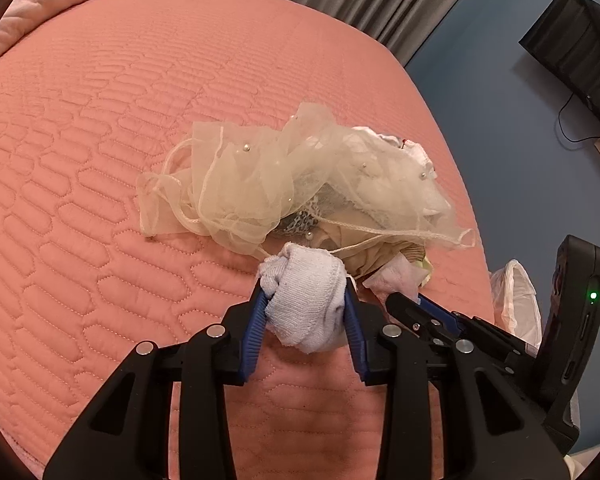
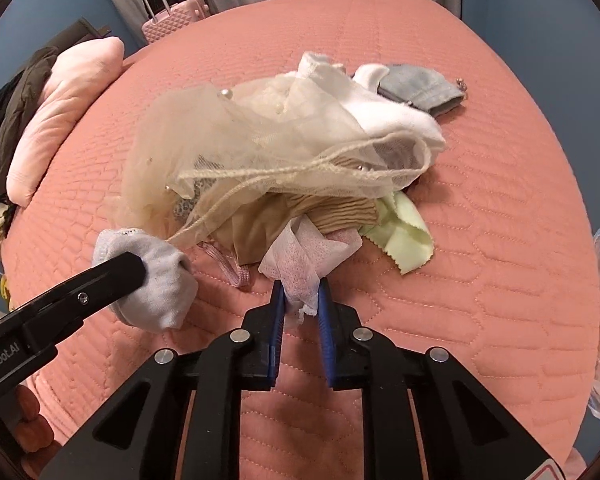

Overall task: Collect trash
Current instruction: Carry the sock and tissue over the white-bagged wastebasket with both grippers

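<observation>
Trash lies heaped on the pink quilted bed [image 1: 100,120]: a cream mesh bag [image 1: 260,176] over crumpled cloth. In the left wrist view, the left claw [image 1: 306,306] grips a balled white sock [image 1: 306,304] at the heap's near edge; a plastic bag [image 1: 516,296] shows beyond the bed's edge.

In the right wrist view, the right claw [image 2: 300,304] pinches a white wipe [image 2: 304,264] beside a pale green cloth [image 2: 404,236].
</observation>
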`<state>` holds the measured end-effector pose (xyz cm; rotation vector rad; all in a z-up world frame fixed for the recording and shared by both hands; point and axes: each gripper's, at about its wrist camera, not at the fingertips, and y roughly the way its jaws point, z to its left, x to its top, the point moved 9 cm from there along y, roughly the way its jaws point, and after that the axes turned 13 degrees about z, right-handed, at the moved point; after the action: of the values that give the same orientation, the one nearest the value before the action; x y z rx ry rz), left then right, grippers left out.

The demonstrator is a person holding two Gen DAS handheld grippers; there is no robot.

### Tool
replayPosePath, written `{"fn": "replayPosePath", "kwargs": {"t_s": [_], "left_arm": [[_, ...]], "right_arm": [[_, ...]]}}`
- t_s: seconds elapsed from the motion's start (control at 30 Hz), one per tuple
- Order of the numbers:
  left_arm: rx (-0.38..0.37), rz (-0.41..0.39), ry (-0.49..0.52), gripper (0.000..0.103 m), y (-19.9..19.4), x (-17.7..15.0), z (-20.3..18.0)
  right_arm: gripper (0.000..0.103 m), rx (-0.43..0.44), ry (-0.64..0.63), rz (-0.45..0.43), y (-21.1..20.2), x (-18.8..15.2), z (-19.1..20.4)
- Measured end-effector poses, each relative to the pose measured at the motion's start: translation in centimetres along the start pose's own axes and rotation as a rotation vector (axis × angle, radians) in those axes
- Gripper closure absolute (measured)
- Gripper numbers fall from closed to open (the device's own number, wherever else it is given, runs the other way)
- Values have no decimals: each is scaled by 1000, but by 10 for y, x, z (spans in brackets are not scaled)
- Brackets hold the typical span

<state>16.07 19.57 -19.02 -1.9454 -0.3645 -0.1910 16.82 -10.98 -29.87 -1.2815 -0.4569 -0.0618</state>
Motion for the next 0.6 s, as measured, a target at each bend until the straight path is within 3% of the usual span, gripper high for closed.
{"fn": "replayPosePath", "kwargs": {"t_s": [0.4,0.6], "left_arm": [[-6,-146,148,68,-70,12,-68],[-31,-220,257,68,-101,11,-129]], "right_arm": [[93,44,-4,-288,-152,17,-7],[93,44,23,-421,-239,17,-34]]}}
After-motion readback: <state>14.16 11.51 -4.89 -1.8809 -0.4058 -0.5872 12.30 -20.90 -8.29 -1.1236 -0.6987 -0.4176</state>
